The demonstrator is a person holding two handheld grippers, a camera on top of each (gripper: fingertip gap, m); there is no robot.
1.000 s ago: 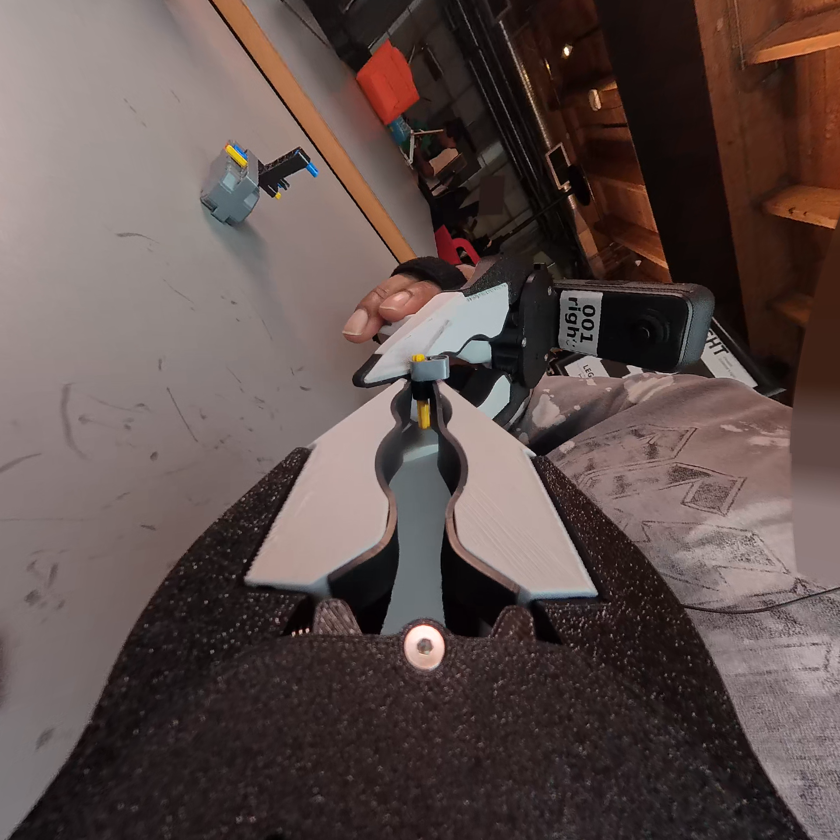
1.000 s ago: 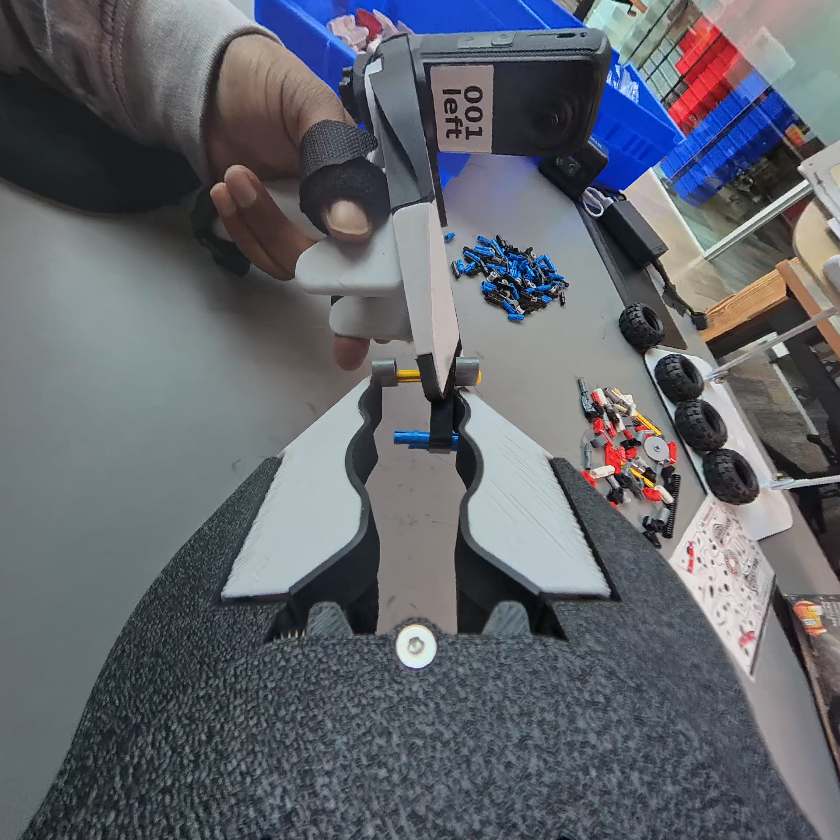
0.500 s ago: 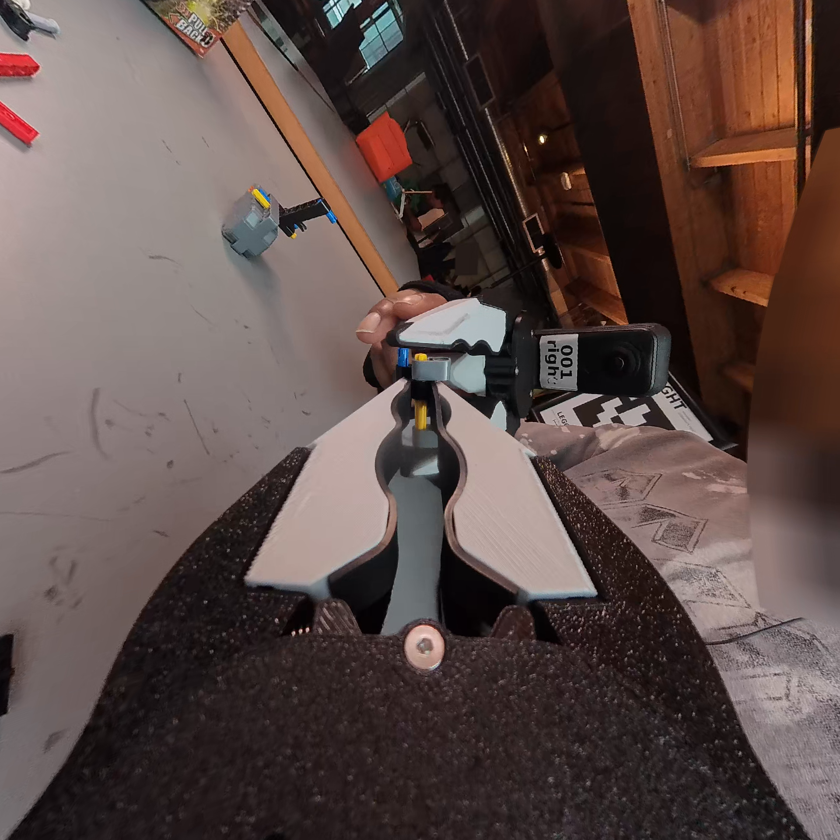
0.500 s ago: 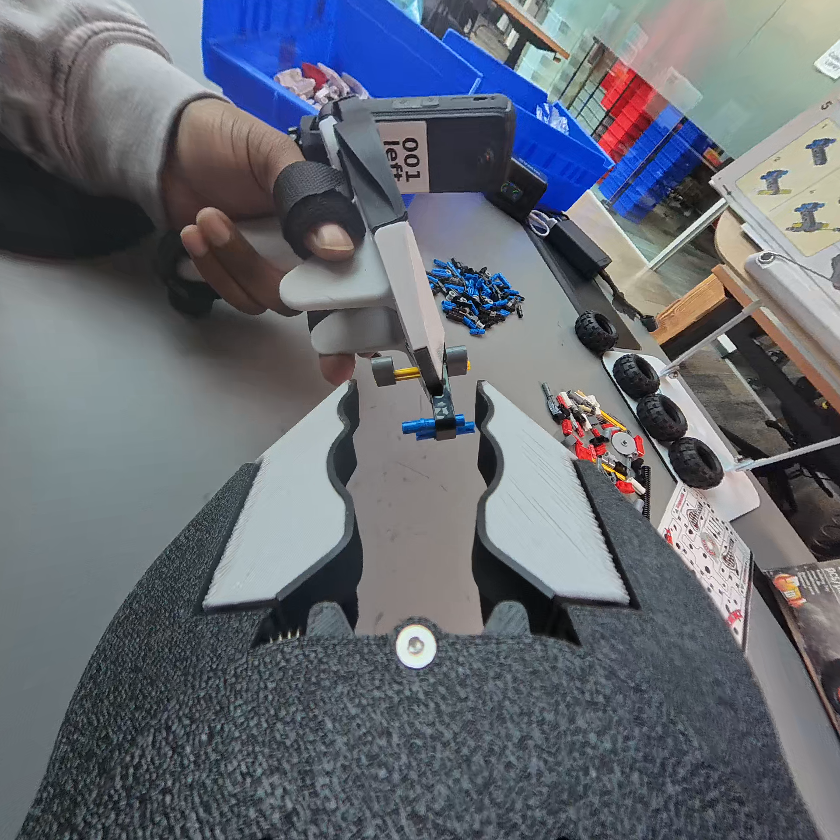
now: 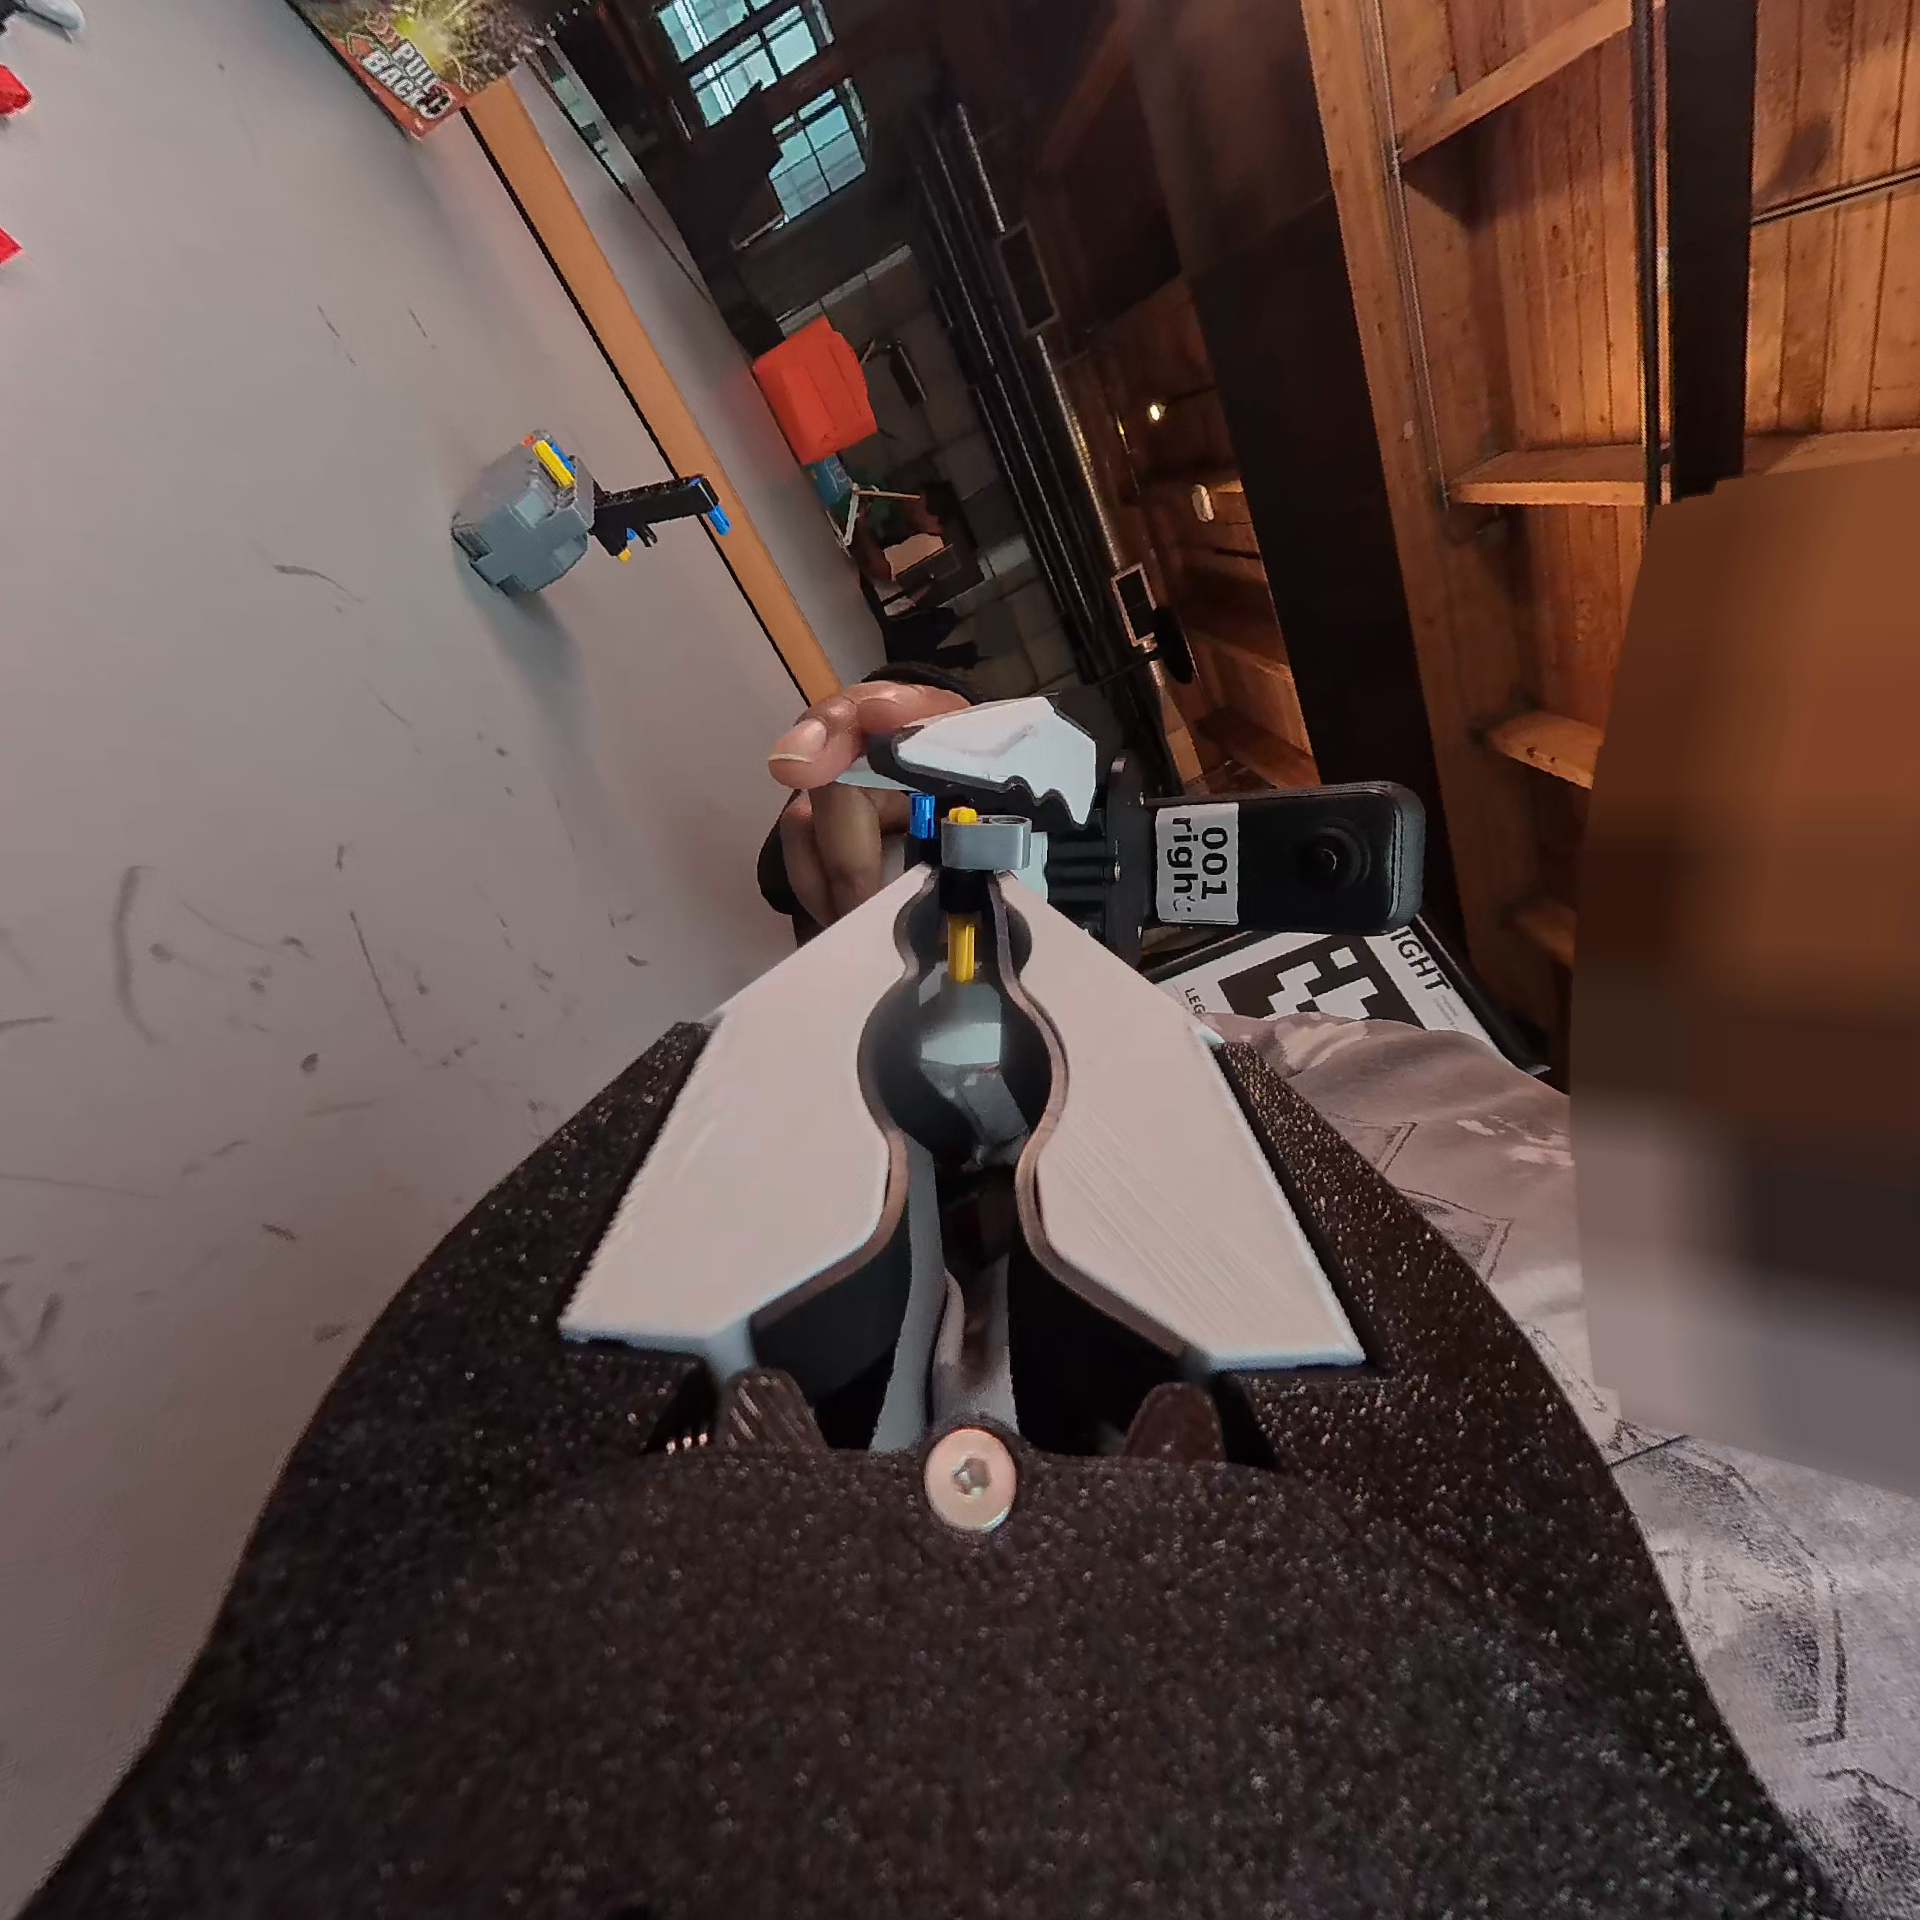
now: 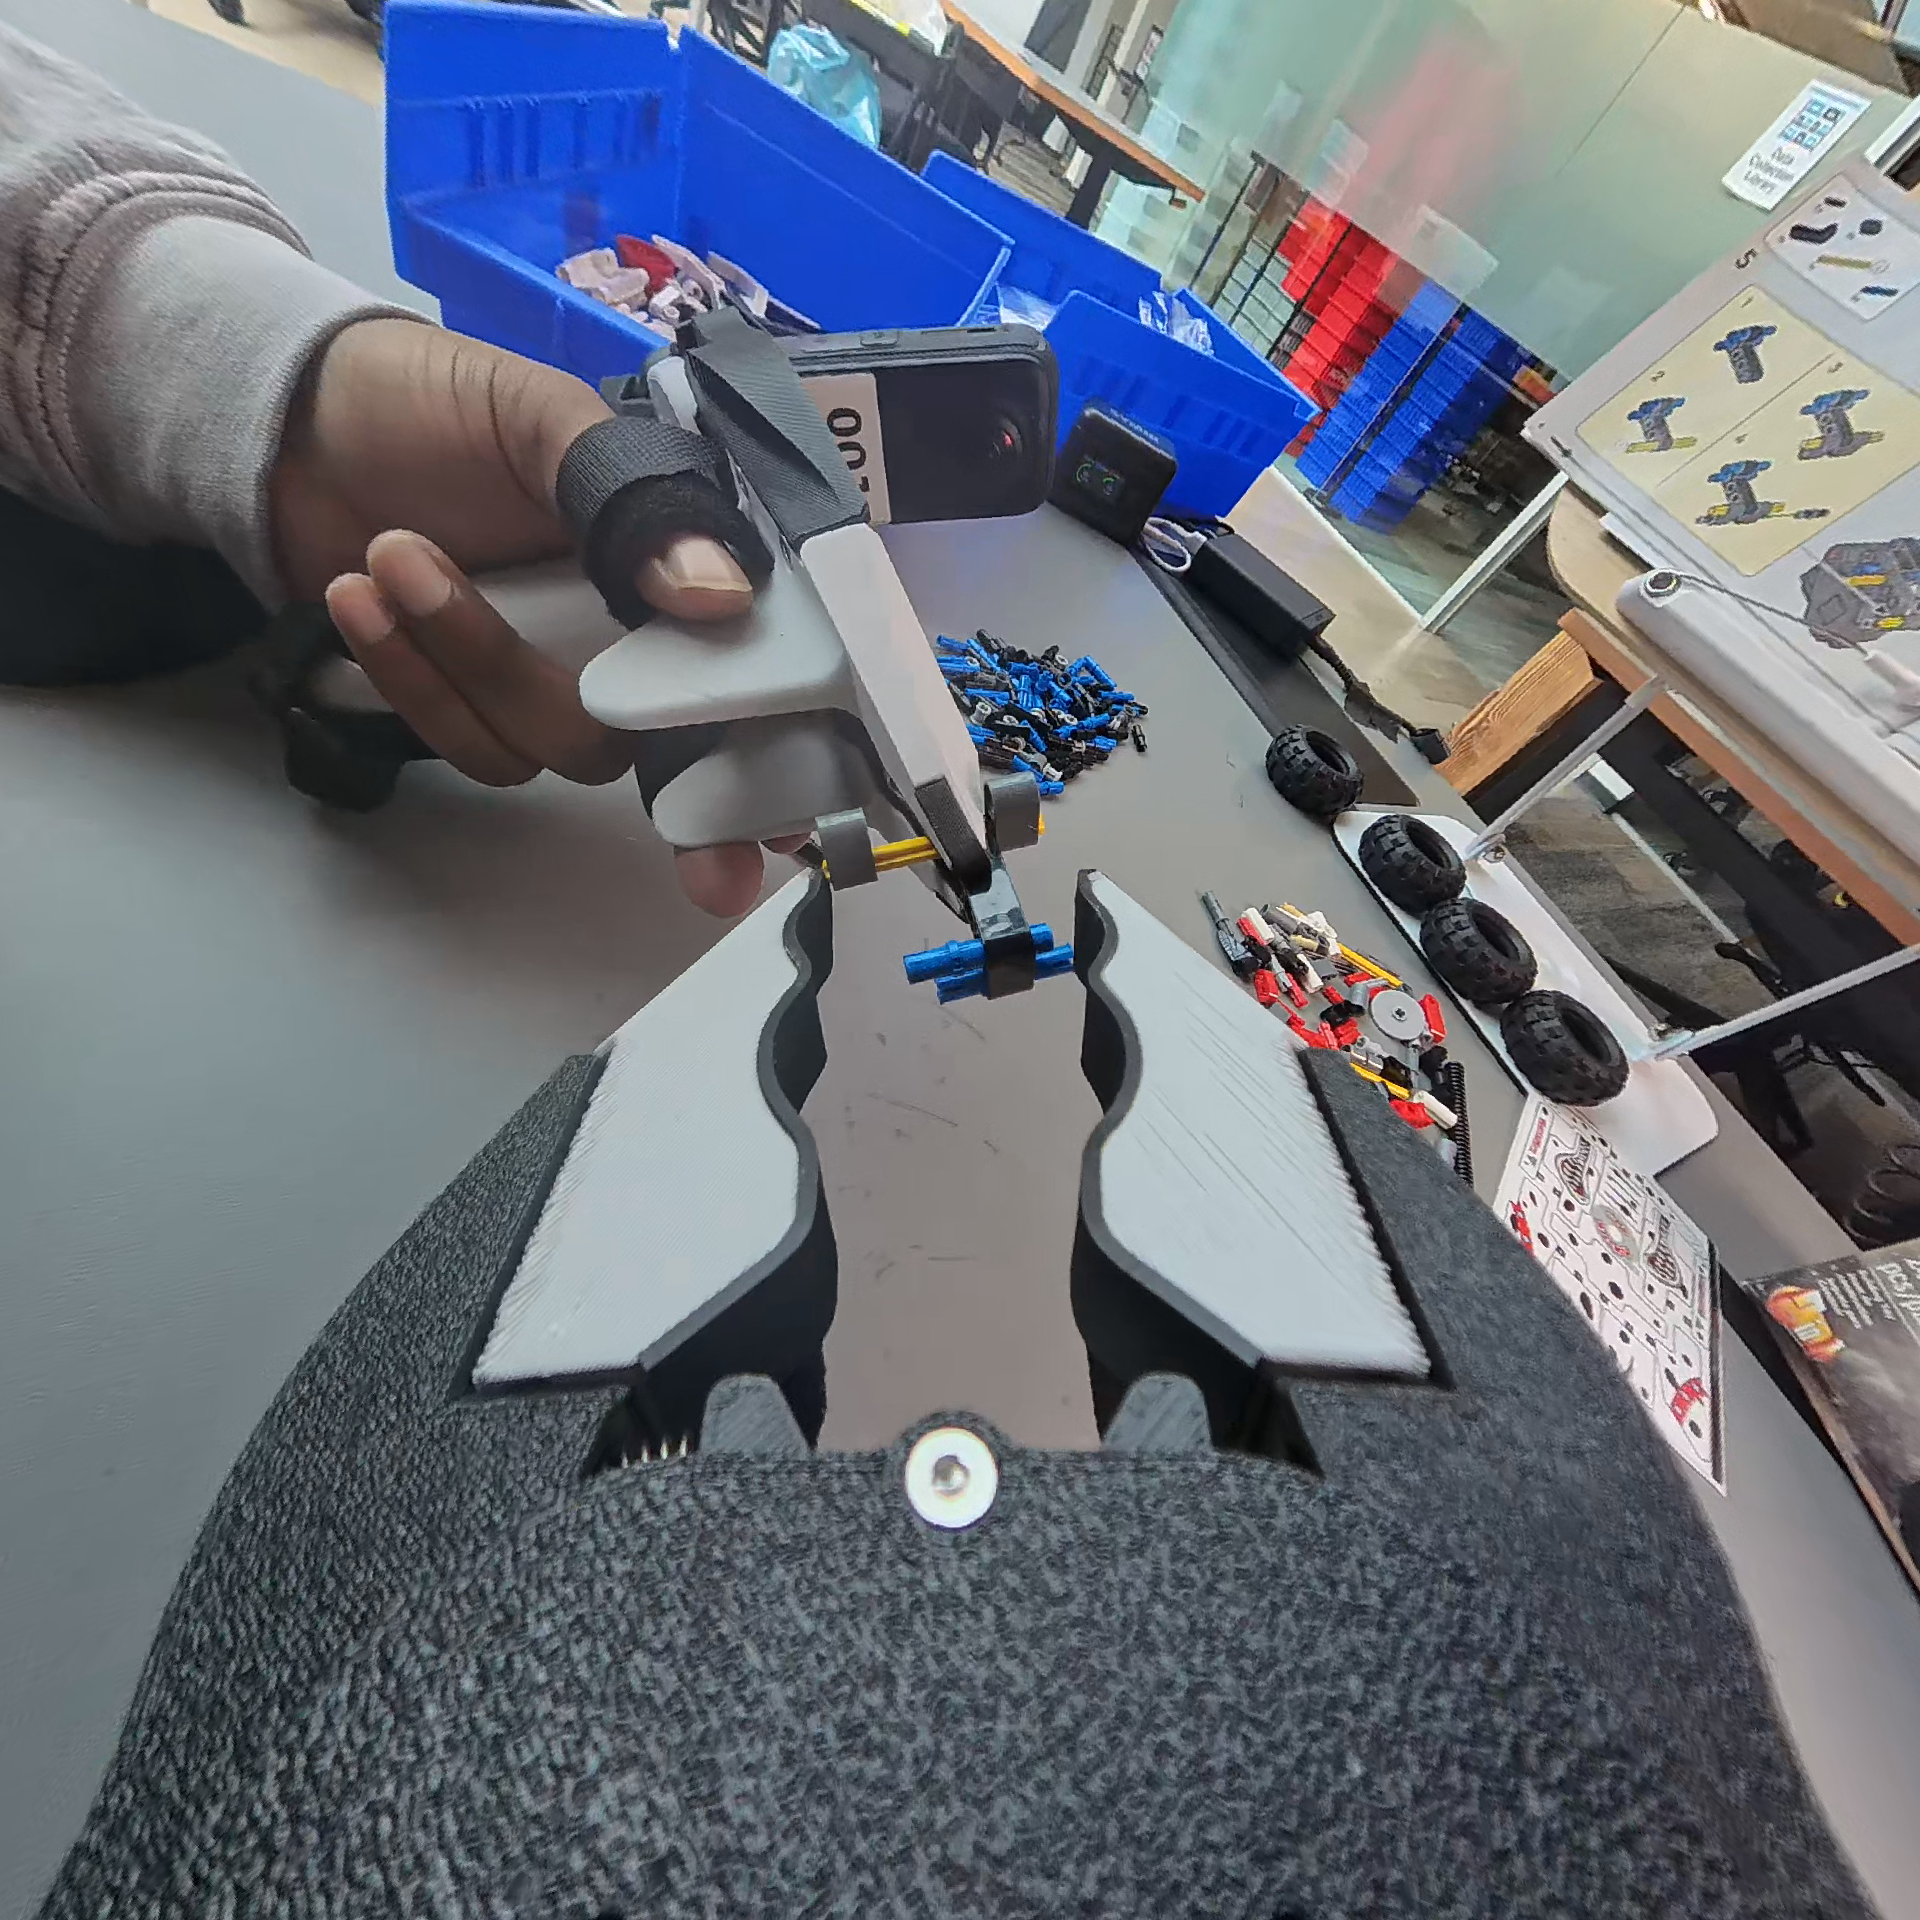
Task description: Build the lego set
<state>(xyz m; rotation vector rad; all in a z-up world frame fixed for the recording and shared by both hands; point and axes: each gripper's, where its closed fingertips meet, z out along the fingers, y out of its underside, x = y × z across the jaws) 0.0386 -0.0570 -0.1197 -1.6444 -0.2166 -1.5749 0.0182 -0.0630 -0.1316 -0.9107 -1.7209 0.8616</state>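
My left gripper (image 5: 961,888) is shut on a small lego piece (image 6: 987,925), held above the grey table (image 6: 312,1039). The piece has a yellow axle (image 6: 902,854) with a grey bush at each end and a black connector with a blue pin (image 6: 951,961) hanging below. In the right wrist view the left gripper (image 6: 961,852) holds the axle between the bushes. My right gripper (image 6: 948,883) is open and empty, its tips either side of the blue pin and not touching it. A grey lego block with a black beam (image 5: 535,514) lies far off on the table.
To the right lie a pile of blue and black pins (image 6: 1039,707), several black tyres (image 6: 1475,951), mixed red and grey parts (image 6: 1340,1008) and a sticker sheet (image 6: 1621,1247). Blue bins (image 6: 727,208) stand behind. An instruction booklet (image 6: 1766,395) is propped at far right. The grippers are tip to tip, or close to it.
My right gripper has opened, let go of the black connector with the blue pin and drawn back a little. The left gripper keeps hold of the piece and has tilted it.
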